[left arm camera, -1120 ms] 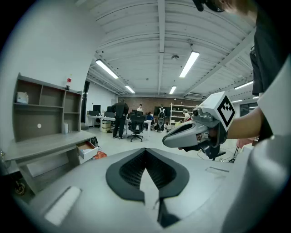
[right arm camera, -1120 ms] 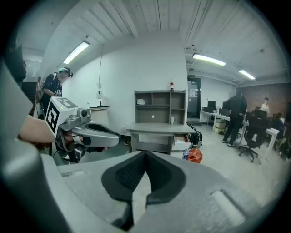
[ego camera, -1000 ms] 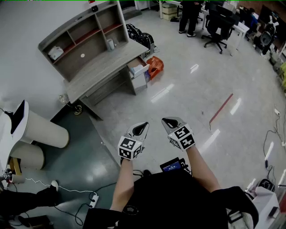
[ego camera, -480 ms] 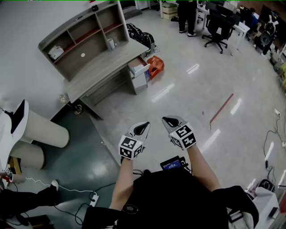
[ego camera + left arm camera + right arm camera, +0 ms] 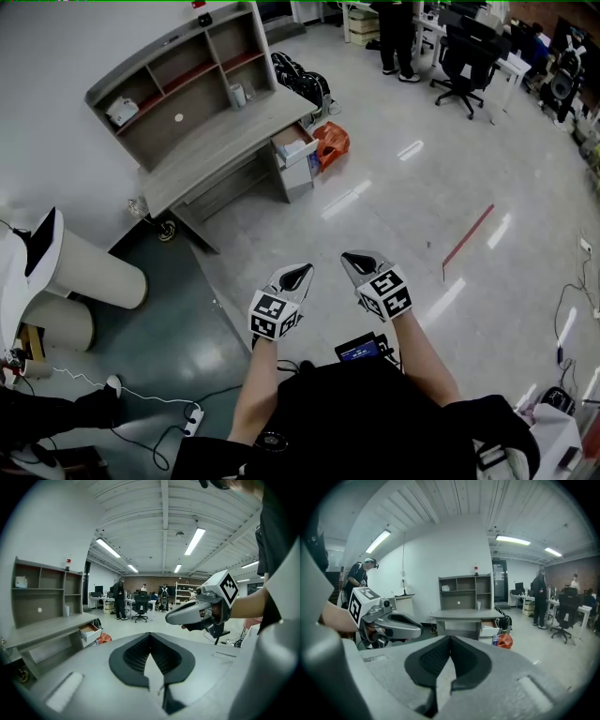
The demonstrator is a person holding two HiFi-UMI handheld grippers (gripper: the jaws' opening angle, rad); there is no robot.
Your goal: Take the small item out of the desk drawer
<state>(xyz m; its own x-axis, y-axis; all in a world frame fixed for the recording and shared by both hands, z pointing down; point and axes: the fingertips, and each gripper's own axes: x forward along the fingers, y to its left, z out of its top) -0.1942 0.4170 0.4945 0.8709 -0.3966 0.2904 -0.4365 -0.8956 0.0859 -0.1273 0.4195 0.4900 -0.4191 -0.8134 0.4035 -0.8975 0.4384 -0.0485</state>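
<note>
Shiny floor point(image 5: 394, 197) separates the open drawer point(image 5: 292, 142) of the bench point(image 5: 220, 141), well ahead, from the left gripper point(image 5: 301, 270) and right gripper point(image 5: 350, 256). The left looks marginally nearer. Both jaws are closed and empty.

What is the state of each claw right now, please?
Left claw: closed, holding nothing.
Right claw: closed, holding nothing.

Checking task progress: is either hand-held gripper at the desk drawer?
No, the left hand-held gripper and the right hand-held gripper both hang over floor, well short of the open drawer.
</note>
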